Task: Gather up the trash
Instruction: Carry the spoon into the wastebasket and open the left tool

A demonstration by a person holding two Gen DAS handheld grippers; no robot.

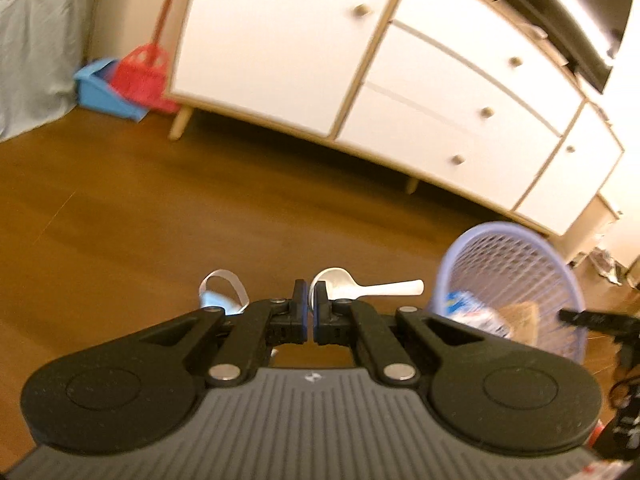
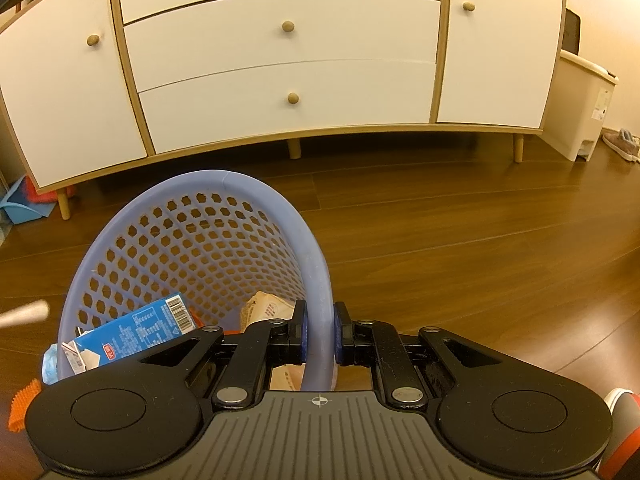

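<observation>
Above the wooden floor [image 1: 120, 208], the left gripper [image 1: 310, 300] has its jaws almost closed on the bowl of a white plastic spoon [image 1: 372, 286], a light, stiff, rather slippery thing; I think the bowl edge is a fair hold. The right gripper [image 2: 320, 332] pinches the rim of the lilac basket [image 2: 224, 184], which looks light and flexible.
</observation>
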